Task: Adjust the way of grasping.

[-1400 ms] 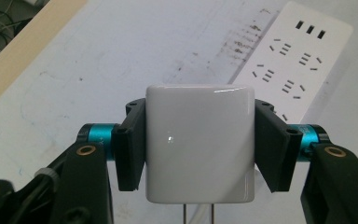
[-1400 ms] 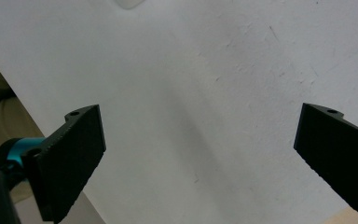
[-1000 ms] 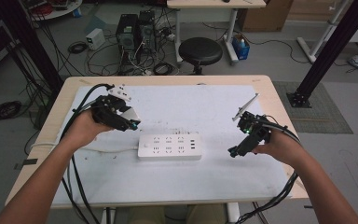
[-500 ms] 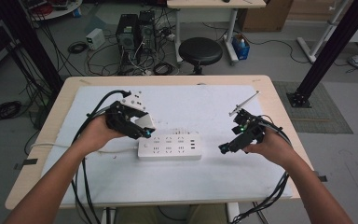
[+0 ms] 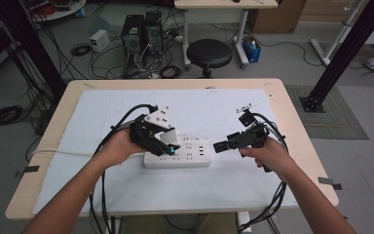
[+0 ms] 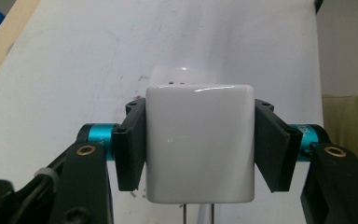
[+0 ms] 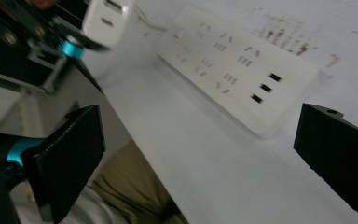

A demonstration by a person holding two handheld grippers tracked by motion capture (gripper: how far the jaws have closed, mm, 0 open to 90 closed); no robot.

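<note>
A white power strip (image 5: 177, 155) lies in the middle of the white mat, also seen in the right gripper view (image 7: 242, 70). My left gripper (image 5: 168, 142) is shut on a white plug-in charger (image 6: 199, 142), its pads (image 6: 130, 144) pressing both sides and two metal prongs pointing back toward the camera. In the high view the charger (image 5: 167, 138) hangs just over the strip's left end. My right gripper (image 5: 219, 146) hovers at the strip's right end, open with nothing between its pads (image 7: 70, 156). In the right gripper view the charger (image 7: 107, 18) and left gripper appear at upper left.
The white mat (image 5: 209, 109) covers most of the wooden table (image 5: 292, 122). Black cables trail off both grippers toward the front edge. Beyond the table stand a round stool (image 5: 209, 52), computer towers (image 5: 141, 31) and tangled floor cables.
My left gripper has carried the charger to the right and slightly down, from the mat's left side to over the strip's left end. The right gripper has shifted slightly left, toward the strip.
</note>
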